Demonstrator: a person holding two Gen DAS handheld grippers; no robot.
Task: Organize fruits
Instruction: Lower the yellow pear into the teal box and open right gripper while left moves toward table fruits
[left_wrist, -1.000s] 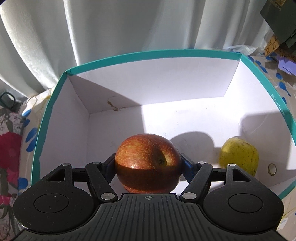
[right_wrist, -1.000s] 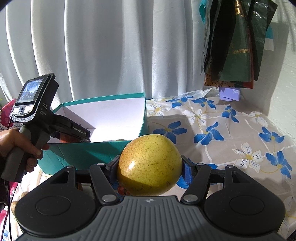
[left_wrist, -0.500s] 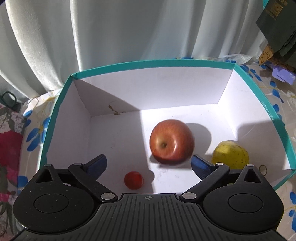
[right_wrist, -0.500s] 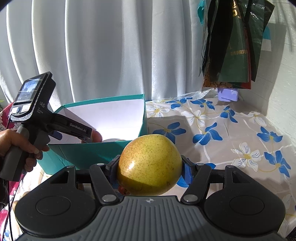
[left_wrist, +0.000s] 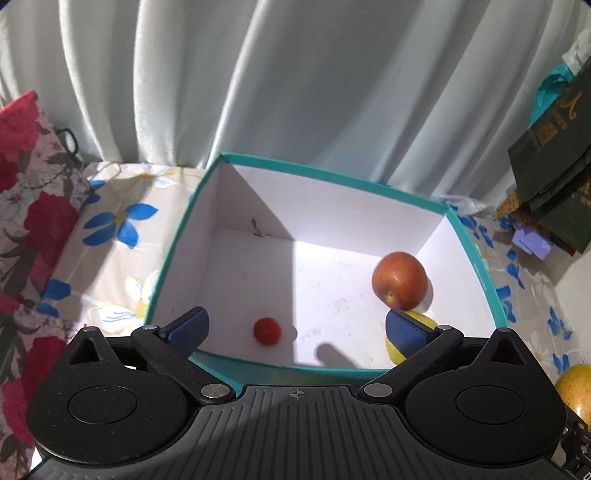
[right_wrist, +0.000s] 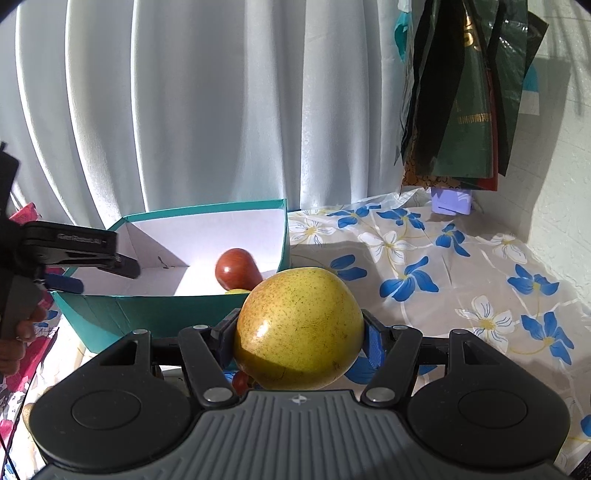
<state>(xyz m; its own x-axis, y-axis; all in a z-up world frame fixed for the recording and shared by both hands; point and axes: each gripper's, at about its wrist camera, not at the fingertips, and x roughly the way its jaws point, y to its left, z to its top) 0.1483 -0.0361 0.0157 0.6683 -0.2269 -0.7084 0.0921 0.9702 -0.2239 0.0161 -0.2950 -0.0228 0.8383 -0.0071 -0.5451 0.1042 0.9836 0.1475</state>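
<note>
The teal box (left_wrist: 177, 258) with white inside holds a red apple (left_wrist: 399, 279) near its right wall, a small red fruit (left_wrist: 267, 331) near the front wall, and a yellow fruit (left_wrist: 424, 319) half hidden behind my right-hand finger. My left gripper (left_wrist: 295, 326) hovers above the box's front edge, jaws opening wide, nothing between them. In the right wrist view my right gripper (right_wrist: 299, 332) is shut on a speckled yellow pear (right_wrist: 299, 328) just in front of the box (right_wrist: 147, 314). The apple (right_wrist: 236, 269) and the left gripper (right_wrist: 99, 275) show there too.
A white curtain (left_wrist: 295, 92) hangs behind the box. Dark bags (right_wrist: 461, 92) hang at the right over a small purple box (right_wrist: 452, 199). The flowered tablecloth (right_wrist: 443, 277) spreads to the right. A small red fruit (right_wrist: 240, 382) lies under the pear. A red floral cushion (left_wrist: 29, 221) lies left.
My left gripper let go of the red apple, opened wide, and pulled up and back from the box. The apple rolled to the right wall. The right gripper kept still with the pear.
</note>
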